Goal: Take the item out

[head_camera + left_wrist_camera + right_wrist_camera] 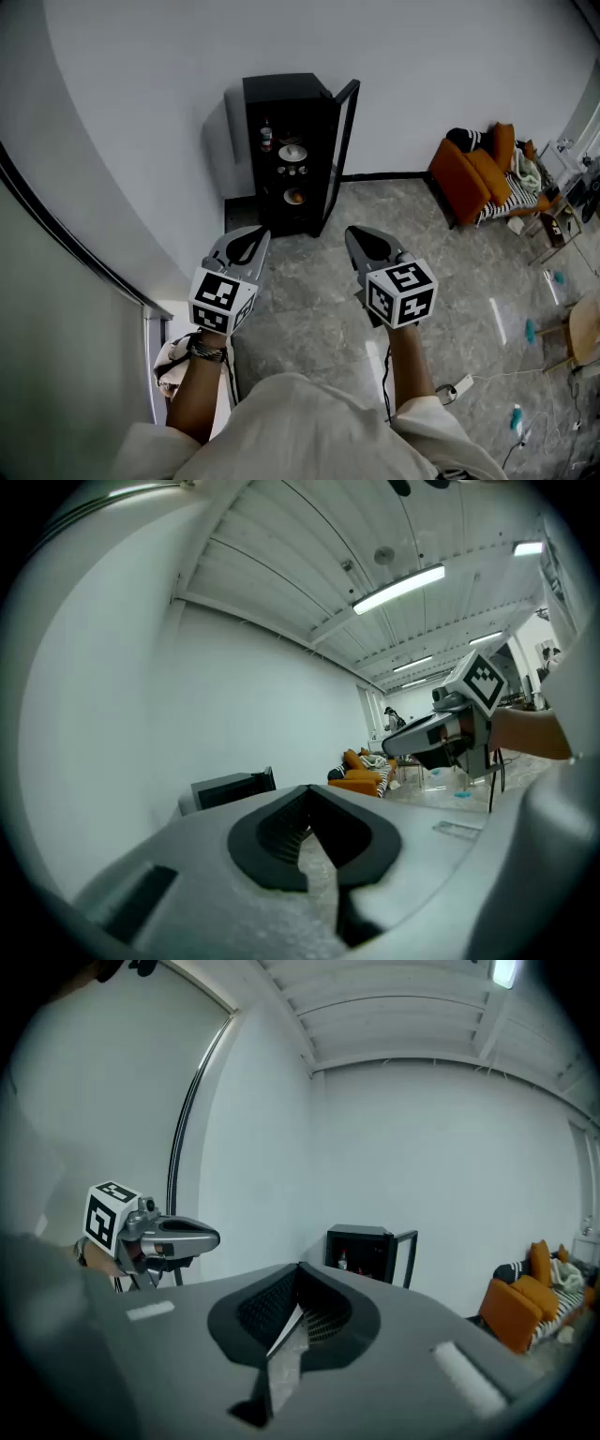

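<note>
Grey marbled floor [309, 309] tiles fill the room, and white walls [141, 112] meet in a corner behind the black cabinet [286, 155]. The cabinet stands on the floor against the wall. Its glass door [343, 150] is swung open on the cabinet's right side, so the shelves face the room.

Well to the right of the cabinet, along the same wall, sits an orange sofa [478, 178] with striped cushions. Farther right of the cabinet and nearer the person is a wooden chair [586, 333] at the picture's edge. A white power strip [461, 386] with its cable lies on the floor well in front of the cabinet, to its right.

Inside the cabinet the items rest on 3 or 4 shelves: a bottle [266, 138] at the top, a pale dish [292, 152] below it, and an orange thing [294, 196] lowest. Which of them is the task's item I cannot tell.

Both grippers are held side by side in front of the cabinet, well apart from it, with open floor between. The left gripper [265, 232] has its jaws closed together on nothing. The right gripper [349, 231] is likewise closed and empty.
</note>
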Tool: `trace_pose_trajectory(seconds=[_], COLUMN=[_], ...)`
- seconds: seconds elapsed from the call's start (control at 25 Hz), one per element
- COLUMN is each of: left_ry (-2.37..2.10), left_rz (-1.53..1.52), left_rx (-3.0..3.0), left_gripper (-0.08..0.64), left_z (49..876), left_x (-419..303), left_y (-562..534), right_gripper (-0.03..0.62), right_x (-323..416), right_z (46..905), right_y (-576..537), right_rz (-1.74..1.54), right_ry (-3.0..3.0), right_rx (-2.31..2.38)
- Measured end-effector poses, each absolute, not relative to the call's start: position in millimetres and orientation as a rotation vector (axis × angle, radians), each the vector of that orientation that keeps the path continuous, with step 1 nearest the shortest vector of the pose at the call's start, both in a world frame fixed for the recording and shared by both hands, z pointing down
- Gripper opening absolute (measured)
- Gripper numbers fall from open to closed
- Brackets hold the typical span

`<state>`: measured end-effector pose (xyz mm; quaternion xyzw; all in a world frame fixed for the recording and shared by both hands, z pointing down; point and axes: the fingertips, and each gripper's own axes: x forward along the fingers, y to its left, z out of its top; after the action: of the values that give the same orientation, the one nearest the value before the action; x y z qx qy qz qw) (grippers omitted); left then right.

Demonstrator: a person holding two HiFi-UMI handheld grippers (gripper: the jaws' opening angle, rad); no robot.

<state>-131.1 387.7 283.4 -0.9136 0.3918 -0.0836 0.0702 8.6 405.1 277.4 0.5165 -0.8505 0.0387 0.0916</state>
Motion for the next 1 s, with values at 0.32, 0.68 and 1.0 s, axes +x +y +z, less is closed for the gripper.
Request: trace_pose_trajectory(seconds=[0.32, 0.68, 1.0], left_ry=[1.174, 1.150, 1.133], left_rz=[-0.246, -0.238, -0.256], left_rx=[-2.792, -2.838, -2.850], left_gripper=[0.003, 0.003, 0.003], left_z=[291, 305, 315], left_x=[-152, -173, -165], left_y=[388, 378, 345], right_gripper=[0.008, 0.008, 0.008], right_x=[-8, -26, -12], right_z=[283, 297, 297], right_y=[404, 404, 368], right_rz=[0.096, 0.129, 0.135], right_ry=[-2.484, -2.443, -2.431], right_rx=[1.583, 1.621, 1.672])
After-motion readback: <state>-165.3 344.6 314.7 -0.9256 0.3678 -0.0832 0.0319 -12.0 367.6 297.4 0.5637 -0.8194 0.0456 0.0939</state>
